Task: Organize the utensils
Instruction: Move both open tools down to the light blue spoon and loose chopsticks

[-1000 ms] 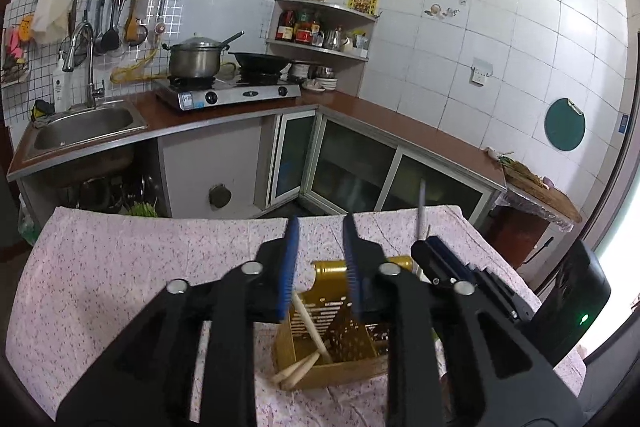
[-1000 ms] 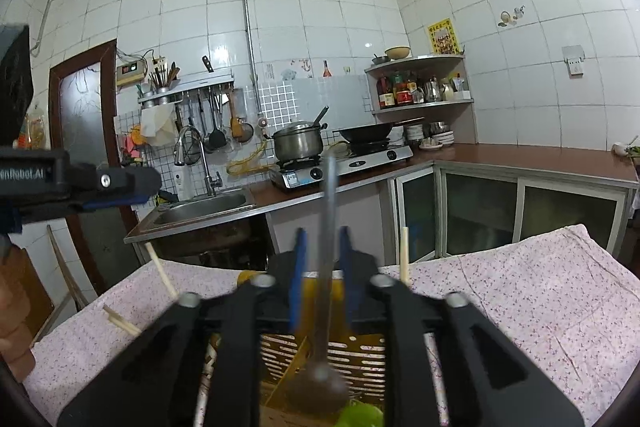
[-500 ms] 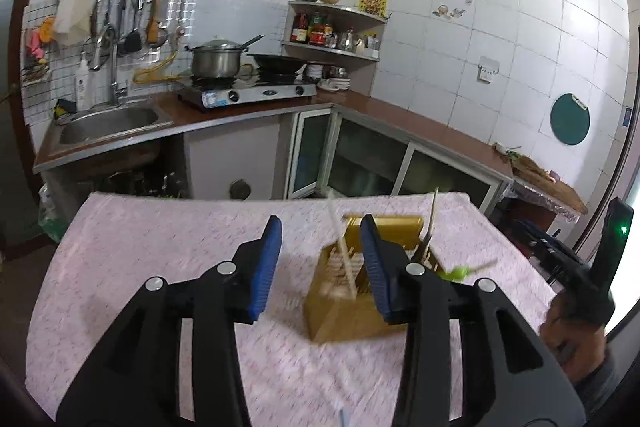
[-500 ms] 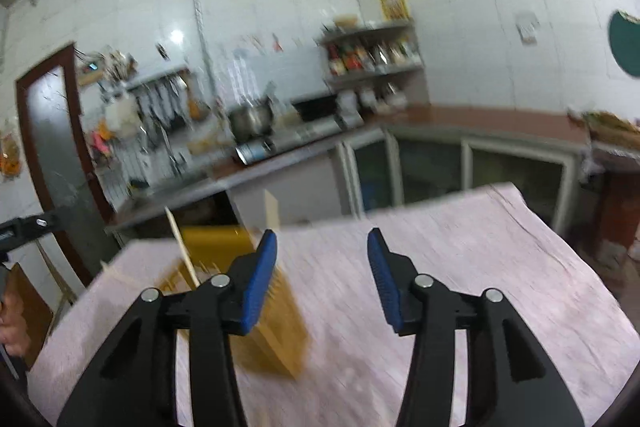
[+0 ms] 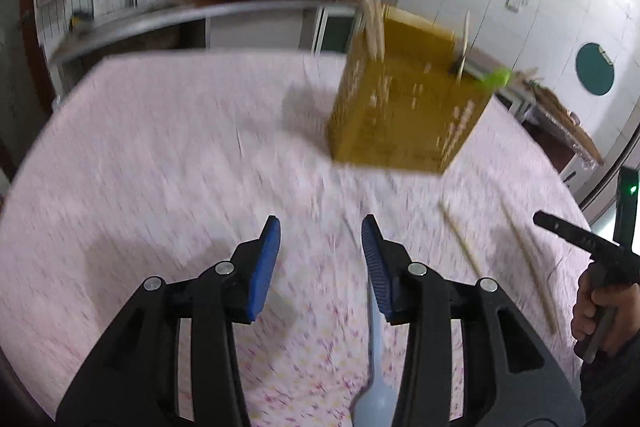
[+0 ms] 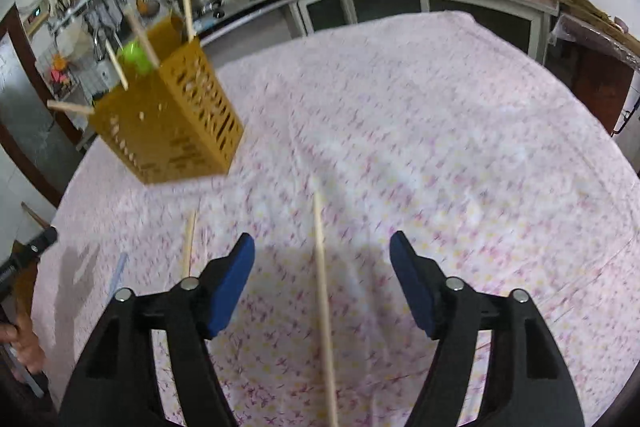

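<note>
Chopsticks lie loose on the cloth-covered surface [image 6: 460, 115]: one chopstick [image 6: 323, 291] runs between your right gripper [image 6: 322, 275] jaws, which stand wide and empty. It looks light, stiff and thin, likely to roll, so pinch it mid-length. Your left gripper [image 5: 320, 261] is also wide, over a pale spoon [image 5: 374, 379]. The yellow holder [image 6: 168, 119] already has several chopsticks and something green.

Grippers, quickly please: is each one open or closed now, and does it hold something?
Left gripper: open, holding nothing; a blue spoon lies on the cloth under it.
Right gripper: open, holding nothing; a chopstick lies below, between its fingers.
</note>
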The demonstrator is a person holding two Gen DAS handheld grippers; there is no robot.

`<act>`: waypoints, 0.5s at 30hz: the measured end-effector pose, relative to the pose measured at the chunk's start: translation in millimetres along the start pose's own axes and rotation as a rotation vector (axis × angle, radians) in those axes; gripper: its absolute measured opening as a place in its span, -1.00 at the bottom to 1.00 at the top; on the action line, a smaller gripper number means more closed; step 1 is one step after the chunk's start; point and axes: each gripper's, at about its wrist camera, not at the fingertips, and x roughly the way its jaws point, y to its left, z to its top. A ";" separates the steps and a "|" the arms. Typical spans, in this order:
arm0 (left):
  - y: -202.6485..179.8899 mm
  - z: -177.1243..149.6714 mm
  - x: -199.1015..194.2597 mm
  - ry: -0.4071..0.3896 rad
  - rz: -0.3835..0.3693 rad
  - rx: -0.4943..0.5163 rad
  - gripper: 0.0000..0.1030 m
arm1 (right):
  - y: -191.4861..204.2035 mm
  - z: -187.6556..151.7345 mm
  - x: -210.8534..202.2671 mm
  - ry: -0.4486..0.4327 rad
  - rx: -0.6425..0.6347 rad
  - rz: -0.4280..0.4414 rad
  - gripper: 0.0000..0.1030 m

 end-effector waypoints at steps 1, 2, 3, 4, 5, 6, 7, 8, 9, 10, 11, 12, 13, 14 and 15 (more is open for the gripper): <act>-0.1 -4.8 4.1 0.013 -0.003 -0.001 -0.20 | 2.7 -3.1 1.7 0.007 -0.007 0.007 0.45; -0.7 -9.8 7.6 0.024 -0.003 -0.002 -0.20 | 5.8 -4.8 3.9 0.016 -0.013 0.010 0.50; -2.0 -14.0 10.1 0.033 -0.003 -0.002 -0.20 | 9.1 -6.1 5.8 0.023 -0.018 0.008 0.50; -4.1 -18.4 12.5 0.045 -0.007 0.003 -0.20 | 10.6 -7.9 6.4 0.027 -0.021 0.009 0.52; -6.2 -21.6 13.5 0.052 -0.007 0.010 -0.20 | 13.3 -9.5 8.1 0.035 -0.024 0.007 0.55; -7.8 -25.0 14.9 0.058 -0.007 0.014 -0.20 | 17.4 -11.2 10.1 0.043 -0.029 0.005 0.57; -9.4 -23.0 16.3 0.064 -0.011 0.012 -0.20 | 19.2 -11.4 11.2 0.046 -0.031 0.004 0.59; -12.0 -22.6 18.1 0.070 -0.013 0.013 -0.20 | 20.7 -12.5 12.6 0.049 -0.034 0.004 0.63; -13.7 -24.8 20.3 0.073 -0.009 0.016 -0.20 | 23.1 -13.9 16.4 0.059 -0.038 0.007 0.65; -15.8 -25.9 22.7 0.078 -0.009 0.017 -0.20 | 26.0 -16.3 17.8 0.069 -0.038 0.010 0.69; -19.1 -28.6 25.6 0.085 -0.011 0.017 -0.20 | 29.3 -18.0 21.0 0.081 -0.041 0.018 0.74; -20.5 -30.8 29.4 0.092 -0.009 0.018 -0.20 | 35.1 -20.6 23.3 0.090 -0.056 0.028 0.76; -22.6 -32.4 31.0 0.097 -0.007 0.016 -0.20 | 40.2 -23.8 25.3 0.096 -0.072 0.032 0.82; -23.8 -34.4 34.3 0.106 -0.009 0.014 -0.20 | 46.9 -26.6 27.7 0.103 -0.094 0.032 0.90; -25.0 -35.1 36.9 0.113 -0.012 0.013 -0.18 | 55.3 -29.2 29.6 0.101 -0.124 0.026 0.91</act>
